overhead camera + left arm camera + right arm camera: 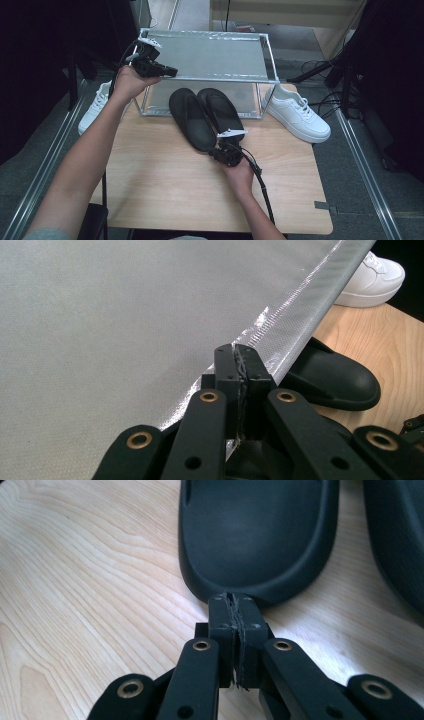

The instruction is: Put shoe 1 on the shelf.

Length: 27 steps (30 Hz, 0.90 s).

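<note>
Overhead, two black slippers lie side by side on the wooden table, their toes tucked under a low rack with a silvery mesh top and metal legs. The left slipper lies with its heel toward the person; the right slipper lies just beside it, the two touching or nearly so along their inner edges.

The right gripper sits at the near heels of the pair, held in a hand that comes up from the bottom edge with a cable trailing back. In the right gripper view its jaws are pressed tight together, pad to pad, with nothing between them, and the tips meet the heel rim of a slipper. Whether they push on the rim or only rest against it is hard to say from this angle. A sliver of the other slipper shows at the right edge there.

The left gripper is up at the rack's front left corner, level with the top. In the left gripper view its jaws are clenched too, empty, with the tips lying along the shiny front edge of the mesh top. Beyond that edge a slipper toe shows on the wood below.

Two white sneakers stand outside the rack: one on the table's far right corner, the other beside the table's left edge.
</note>
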Tool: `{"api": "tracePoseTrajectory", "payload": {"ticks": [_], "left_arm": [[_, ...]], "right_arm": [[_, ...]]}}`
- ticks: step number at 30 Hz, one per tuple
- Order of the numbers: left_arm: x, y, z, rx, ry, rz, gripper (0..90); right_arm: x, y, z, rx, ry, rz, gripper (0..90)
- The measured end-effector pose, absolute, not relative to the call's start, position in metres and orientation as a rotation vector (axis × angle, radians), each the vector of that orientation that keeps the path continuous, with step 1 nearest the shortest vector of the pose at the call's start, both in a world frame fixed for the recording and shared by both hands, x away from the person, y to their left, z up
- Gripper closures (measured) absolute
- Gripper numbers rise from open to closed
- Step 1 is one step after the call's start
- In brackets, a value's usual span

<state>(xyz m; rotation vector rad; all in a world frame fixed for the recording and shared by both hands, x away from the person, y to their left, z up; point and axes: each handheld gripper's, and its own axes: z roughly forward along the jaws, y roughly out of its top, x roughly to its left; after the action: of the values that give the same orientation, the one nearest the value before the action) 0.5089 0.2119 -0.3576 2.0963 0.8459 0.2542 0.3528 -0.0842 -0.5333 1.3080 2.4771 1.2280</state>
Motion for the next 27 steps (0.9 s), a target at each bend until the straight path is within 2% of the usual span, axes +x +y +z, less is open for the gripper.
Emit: {"api": "tracePoseTrajectory", "payload": {"ticks": [12,27], "left_arm": [[0.508,0.209,-0.356,2.126,0.832,0.290,89.8],[0.509,0.210,-0.357,2.117,0.837,0.268,89.8]], "right_arm": [[0.365,-0.064,-0.532,1.301,2.480,1.223,89.5],[0.386,-0.030,-0.529,1.275,2.484,1.239,89.4]]}}
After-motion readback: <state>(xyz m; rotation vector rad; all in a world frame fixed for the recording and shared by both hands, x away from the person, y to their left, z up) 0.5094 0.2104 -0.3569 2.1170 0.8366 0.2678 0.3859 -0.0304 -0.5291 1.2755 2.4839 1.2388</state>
